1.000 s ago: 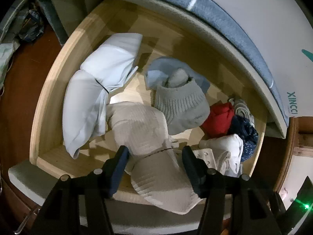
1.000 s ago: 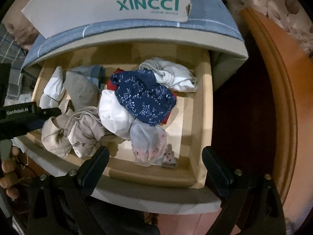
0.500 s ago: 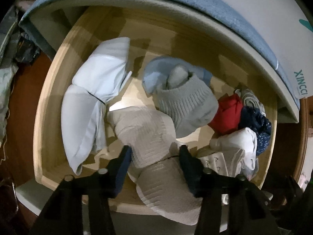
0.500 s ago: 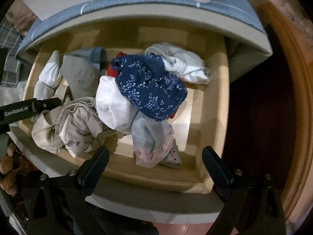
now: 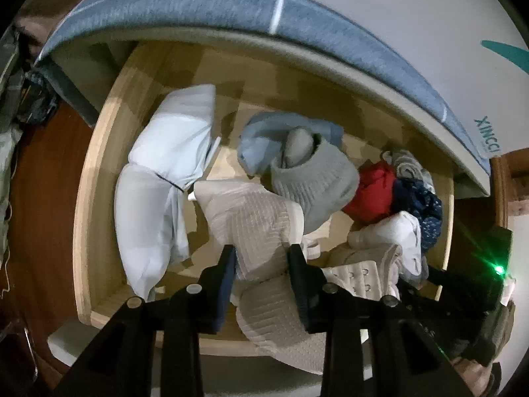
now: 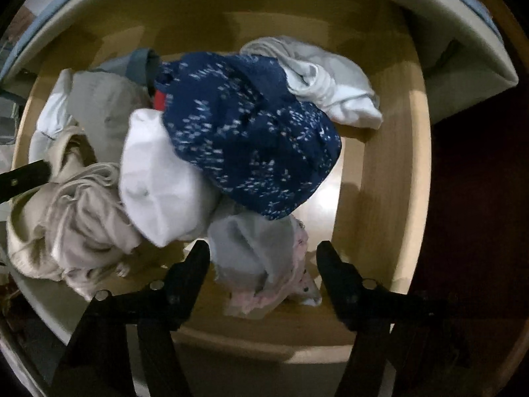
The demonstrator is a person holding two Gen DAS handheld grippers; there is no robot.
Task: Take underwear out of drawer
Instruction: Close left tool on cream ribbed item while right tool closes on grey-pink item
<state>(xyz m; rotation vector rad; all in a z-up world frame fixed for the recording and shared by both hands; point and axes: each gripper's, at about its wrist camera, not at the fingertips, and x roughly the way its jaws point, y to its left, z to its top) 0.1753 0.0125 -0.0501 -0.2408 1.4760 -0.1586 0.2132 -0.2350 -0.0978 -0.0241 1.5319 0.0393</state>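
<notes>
A pale wooden drawer stands pulled out, full of bundled underwear and socks. My left gripper points down into its near left part. Its jaws are closing, and the pads pinch a beige ribbed underwear bundle at its waist. My right gripper hangs low over the drawer's near right part. Its jaws are closing too, with a grey and pink underwear between them, and the pads do not press on it. A navy speckled piece lies just behind.
White folded garments lie along the left wall, and a grey knit piece, a light blue one and a red one sit mid-drawer. A blue-grey padded edge with a white box overhangs the back. Dark wood surrounds the drawer.
The left jaws have come together onto the beige bundle. The right gripper has sunk toward the drawer, and its jaws have narrowed around the grey and pink underwear.
</notes>
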